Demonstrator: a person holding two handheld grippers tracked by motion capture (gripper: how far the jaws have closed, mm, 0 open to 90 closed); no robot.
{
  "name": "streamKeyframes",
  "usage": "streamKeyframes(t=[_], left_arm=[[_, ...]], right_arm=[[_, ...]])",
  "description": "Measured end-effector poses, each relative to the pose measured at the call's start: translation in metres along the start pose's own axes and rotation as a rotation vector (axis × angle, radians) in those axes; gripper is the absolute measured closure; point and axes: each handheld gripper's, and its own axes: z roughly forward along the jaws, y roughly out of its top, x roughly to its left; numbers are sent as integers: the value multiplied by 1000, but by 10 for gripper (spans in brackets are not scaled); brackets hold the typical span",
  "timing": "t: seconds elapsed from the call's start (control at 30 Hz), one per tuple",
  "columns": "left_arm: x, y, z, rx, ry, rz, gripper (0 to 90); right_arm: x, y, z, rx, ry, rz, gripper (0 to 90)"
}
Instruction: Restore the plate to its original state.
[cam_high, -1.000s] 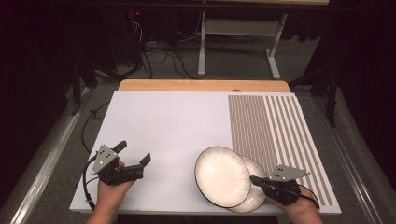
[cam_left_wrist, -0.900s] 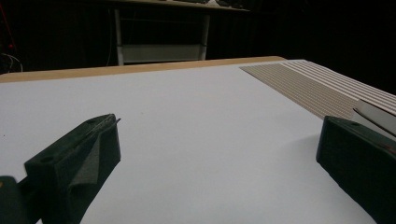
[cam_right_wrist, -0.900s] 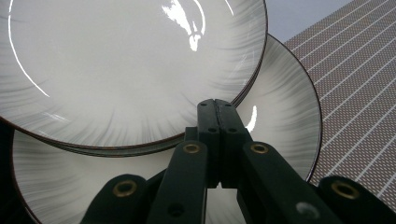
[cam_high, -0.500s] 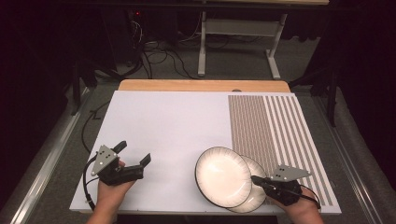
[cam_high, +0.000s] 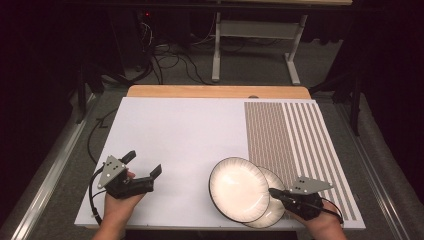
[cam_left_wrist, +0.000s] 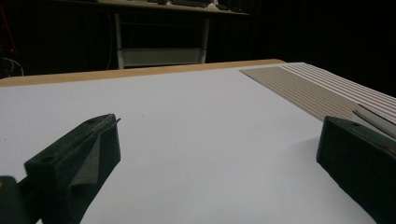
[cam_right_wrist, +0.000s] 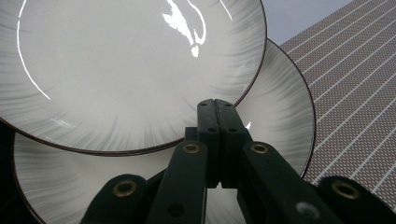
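Two round white ceramic plates with grey-streaked rims and thin dark edges are sitting at the near right of the white-topped desk (cam_high: 175, 130). The upper plate (cam_high: 239, 189) is lying tilted across the lower plate (cam_high: 274, 207), overlapping its left part. The right gripper (cam_high: 272, 191) is reaching in from the near right edge – in the right gripper view its fingers (cam_right_wrist: 215, 116) are pressed together with no gap showing, their tips resting over the lower plate right at the upper plate's rim; whether anything is pinched between them cannot be told. The left gripper (cam_high: 145, 165) is hovering well apart over the bare near left of the desk, its fingers (cam_left_wrist: 88, 140) spread wide and gripping nothing. A brown-and-white striped mat (cam_high: 295, 135) is covering the desk's right side, just beside the plates.
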Motion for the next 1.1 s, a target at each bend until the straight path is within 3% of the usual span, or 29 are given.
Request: streamKeyframes(t=[1.1], left_arm=[[0, 0, -1, -3, -2, 13, 7]], right_arm=[[-7, -2, -7, -18, -26, 24, 900]])
